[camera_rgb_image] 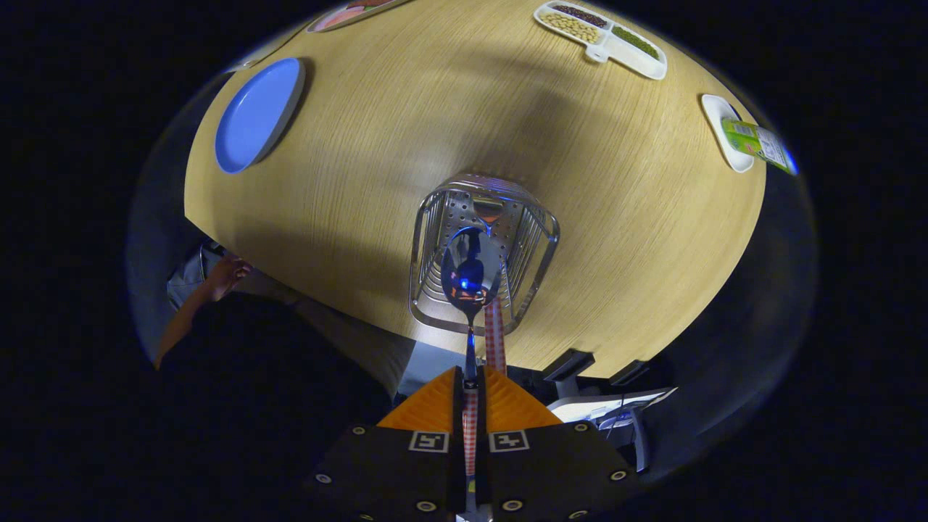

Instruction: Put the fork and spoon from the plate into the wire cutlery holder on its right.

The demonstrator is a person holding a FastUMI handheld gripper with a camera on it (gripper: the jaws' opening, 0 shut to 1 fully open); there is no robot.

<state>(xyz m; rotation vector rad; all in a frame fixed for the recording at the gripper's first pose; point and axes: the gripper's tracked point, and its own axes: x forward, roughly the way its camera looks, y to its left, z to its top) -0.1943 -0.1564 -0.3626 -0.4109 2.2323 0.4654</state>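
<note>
Pinching tight on the red-checked handle of the spoon [471, 272], the gripper [470, 380] is holding it with its fingers closed nearly together. Its shiny bowl is hanging just ahead of the fingertips, over the open top of the wire cutlery holder [484, 250], which is standing on the wooden table [406, 145]. Beyond it, well apart, a blue plate [258, 114] is lying to one side, with a divided dish of beans [600, 38] at the far edge. A person's hand [226, 275] is showing beside the table.
</note>
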